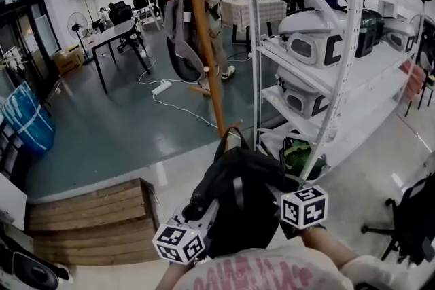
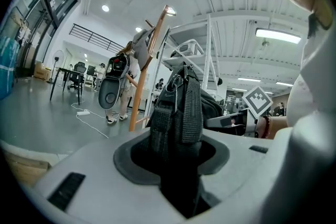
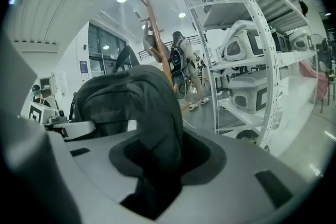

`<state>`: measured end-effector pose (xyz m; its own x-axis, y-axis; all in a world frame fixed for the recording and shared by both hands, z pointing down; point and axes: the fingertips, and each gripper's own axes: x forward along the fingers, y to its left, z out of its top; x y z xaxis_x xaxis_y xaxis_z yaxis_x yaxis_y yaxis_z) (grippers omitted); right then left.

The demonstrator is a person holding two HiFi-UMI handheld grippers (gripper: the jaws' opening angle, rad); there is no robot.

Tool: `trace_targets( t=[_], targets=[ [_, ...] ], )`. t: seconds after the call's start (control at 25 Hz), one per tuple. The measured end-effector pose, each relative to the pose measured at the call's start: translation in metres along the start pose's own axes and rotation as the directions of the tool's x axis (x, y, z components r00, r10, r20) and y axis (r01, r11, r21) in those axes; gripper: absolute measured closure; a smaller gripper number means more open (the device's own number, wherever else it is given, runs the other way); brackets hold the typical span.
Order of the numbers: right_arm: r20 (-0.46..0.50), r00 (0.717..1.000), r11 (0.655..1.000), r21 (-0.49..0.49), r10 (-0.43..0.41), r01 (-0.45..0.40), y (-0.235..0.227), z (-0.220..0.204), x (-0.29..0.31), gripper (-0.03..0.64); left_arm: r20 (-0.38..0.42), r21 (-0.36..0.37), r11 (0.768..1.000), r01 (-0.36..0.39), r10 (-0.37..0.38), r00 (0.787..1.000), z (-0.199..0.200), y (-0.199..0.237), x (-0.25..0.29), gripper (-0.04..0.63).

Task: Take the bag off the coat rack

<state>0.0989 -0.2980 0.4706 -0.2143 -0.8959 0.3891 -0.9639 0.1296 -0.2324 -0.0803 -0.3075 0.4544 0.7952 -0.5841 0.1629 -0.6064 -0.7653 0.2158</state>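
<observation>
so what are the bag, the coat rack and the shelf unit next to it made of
Bag: black matte woven fabric, probably nylon or polyester; its strap shows a coarse webbing weave.
Coat rack: looks like wood, orange-brown with a smooth finish; the grain can't be made out.
Shelf unit: white painted metal, likely steel, judging by the thin uprights punched with rows of holes.

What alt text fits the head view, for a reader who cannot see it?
The left gripper and right gripper clamp a black bag close to the person, clear of the wooden coat rack standing beyond. White shelving rises at right.
</observation>
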Motion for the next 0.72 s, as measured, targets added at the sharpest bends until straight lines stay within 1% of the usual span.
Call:
trace_targets(
  t=[0.36,0.56,0.72],
  targets=[
    [-0.042,0.999,1.0,-0.003,0.026,-0.026,-0.005,-0.027,-0.017,0.469,-0.024,-0.027,0.999,-0.03,0.029,0.999,-0.025,-0.022,-0.012,0.459],
    [-0.03,0.999,0.999,-0.015,0.038,-0.038,0.001,-0.028,-0.02,0.469,-0.021,-0.013,0.999,-0.029,0.029,0.999,-0.025,-0.026,-0.02,0.459],
    [-0.04,0.999,0.999,-0.011,0.03,-0.03,0.0,-0.032,-0.019,0.469,-0.034,-0.022,0.999,-0.031,0.03,0.999,-0.031,-0.024,-0.019,0.459]
  ],
)
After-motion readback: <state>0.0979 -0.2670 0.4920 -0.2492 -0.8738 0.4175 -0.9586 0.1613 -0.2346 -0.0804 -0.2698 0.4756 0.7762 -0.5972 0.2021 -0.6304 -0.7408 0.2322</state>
